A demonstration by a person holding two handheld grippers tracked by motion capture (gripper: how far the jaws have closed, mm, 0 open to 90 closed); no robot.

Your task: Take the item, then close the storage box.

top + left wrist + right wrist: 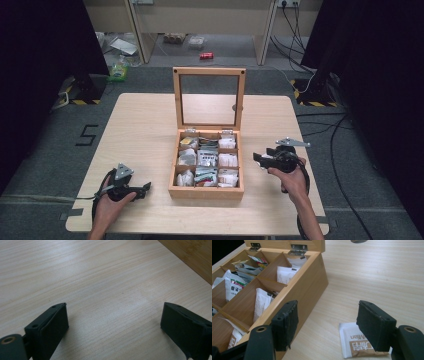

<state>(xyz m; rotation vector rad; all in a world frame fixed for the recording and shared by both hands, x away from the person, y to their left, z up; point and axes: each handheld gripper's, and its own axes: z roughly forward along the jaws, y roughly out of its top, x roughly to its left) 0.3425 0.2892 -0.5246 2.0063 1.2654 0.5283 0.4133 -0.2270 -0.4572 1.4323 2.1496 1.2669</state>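
The bench (150, 125) carries an open wooden box (206, 191) with its glass lid (209, 97) standing upright at the far side, and its compartments hold small packets. A white and brown sachet (359, 345) lies flat on the bench just right of the box, outside it and between the jaws of the right hand-held gripper (328, 322), which stand wide and press on nothing. The main risk, as I judge it, is that the thin sachet lying flat gives the jaws no edge to bite, so a closing grip could slide over it or push it toward the near edge; a jaw could also knock the box wall, which is close on the left. The right hand holds its tool raised, pointing left toward the box. The left hand-held gripper (142, 189) rests low at the near left, jaws wide over bare wood, holding nothing.
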